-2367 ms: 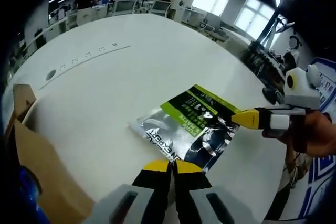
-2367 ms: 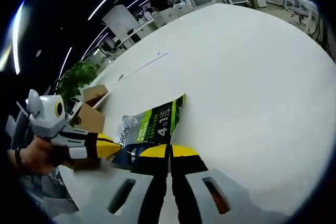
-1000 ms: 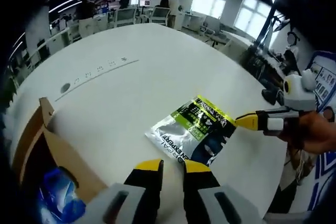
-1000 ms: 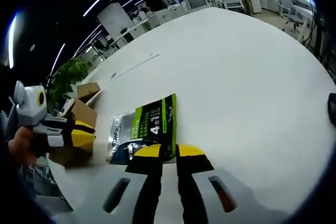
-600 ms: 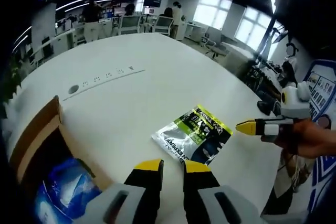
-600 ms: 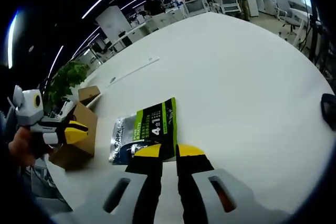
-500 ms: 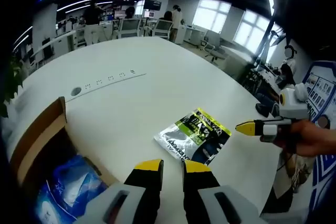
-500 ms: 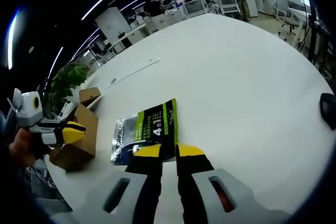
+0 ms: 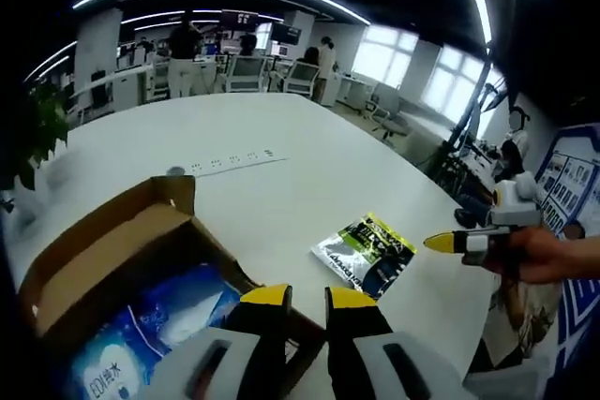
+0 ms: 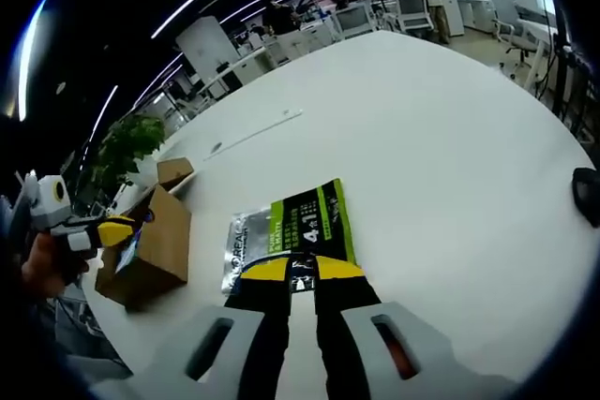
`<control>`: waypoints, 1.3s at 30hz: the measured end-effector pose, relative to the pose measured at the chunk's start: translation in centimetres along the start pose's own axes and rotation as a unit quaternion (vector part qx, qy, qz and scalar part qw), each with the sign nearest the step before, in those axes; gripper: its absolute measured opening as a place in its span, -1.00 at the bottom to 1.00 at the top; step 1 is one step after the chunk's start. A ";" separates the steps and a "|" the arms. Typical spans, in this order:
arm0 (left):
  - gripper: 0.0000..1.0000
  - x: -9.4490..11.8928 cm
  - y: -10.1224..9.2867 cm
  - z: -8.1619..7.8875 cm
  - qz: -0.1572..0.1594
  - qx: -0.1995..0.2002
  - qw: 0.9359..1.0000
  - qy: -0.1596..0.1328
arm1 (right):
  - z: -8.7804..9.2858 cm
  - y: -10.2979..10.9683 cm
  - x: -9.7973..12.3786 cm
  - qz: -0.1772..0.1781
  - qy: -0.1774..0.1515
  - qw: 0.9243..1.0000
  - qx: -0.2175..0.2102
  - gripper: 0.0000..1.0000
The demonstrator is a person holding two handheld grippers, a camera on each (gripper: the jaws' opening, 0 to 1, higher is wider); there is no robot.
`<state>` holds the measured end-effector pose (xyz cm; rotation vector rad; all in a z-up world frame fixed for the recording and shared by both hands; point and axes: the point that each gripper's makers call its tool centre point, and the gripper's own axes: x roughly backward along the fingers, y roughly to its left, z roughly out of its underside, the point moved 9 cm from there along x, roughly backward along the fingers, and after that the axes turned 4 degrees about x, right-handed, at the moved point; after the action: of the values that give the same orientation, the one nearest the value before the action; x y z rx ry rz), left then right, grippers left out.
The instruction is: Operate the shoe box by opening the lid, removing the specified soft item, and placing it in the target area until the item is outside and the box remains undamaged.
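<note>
In the left gripper view, the left gripper rises from the bottom centre with its yellow-tipped fingers parted by a narrow gap and holding nothing. Just beyond and to the lower left of them sits the open cardboard shoe box, its flaps standing up, and inside it lies a blue soft packet with white markings. Right of centre, the green, silver and dark pouch lies flat on the white surface, outside the box and apart from it. At the right edge a hand holds the right gripper, whose yellow tip points toward the pouch without touching it. People and office chairs stand in the background along the top of the frame.

In the right gripper view, the right gripper comes up from the bottom centre, its fingers slightly apart and empty. Their tips sit at the near edge of the pouch, which lies flat on the white surface in the middle of the frame; whether they touch it I cannot tell. The shoe box stands to the left, well clear of the pouch. At the far left edge a hand holds the left gripper over the box. A green plant stands at upper left, and a dark object lies at the right edge.
</note>
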<state>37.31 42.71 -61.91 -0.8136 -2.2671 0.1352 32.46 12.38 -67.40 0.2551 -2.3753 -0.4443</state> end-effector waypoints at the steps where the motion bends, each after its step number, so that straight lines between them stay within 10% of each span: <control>1: -0.72 0.6 0.4 0.1 -0.001 0.003 1.000 -0.005 | 0.0 0.4 0.0 -0.002 0.000 1.000 0.002 -0.85; 39: -0.72 16.1 9.6 8.7 -0.108 0.104 0.983 -0.107 | -0.7 17.1 -3.7 -0.130 0.000 0.987 0.099 -0.84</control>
<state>27.73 61.03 -61.87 -0.4585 -2.4735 0.3664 34.59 29.05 -62.60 0.6615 -2.3975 -0.3270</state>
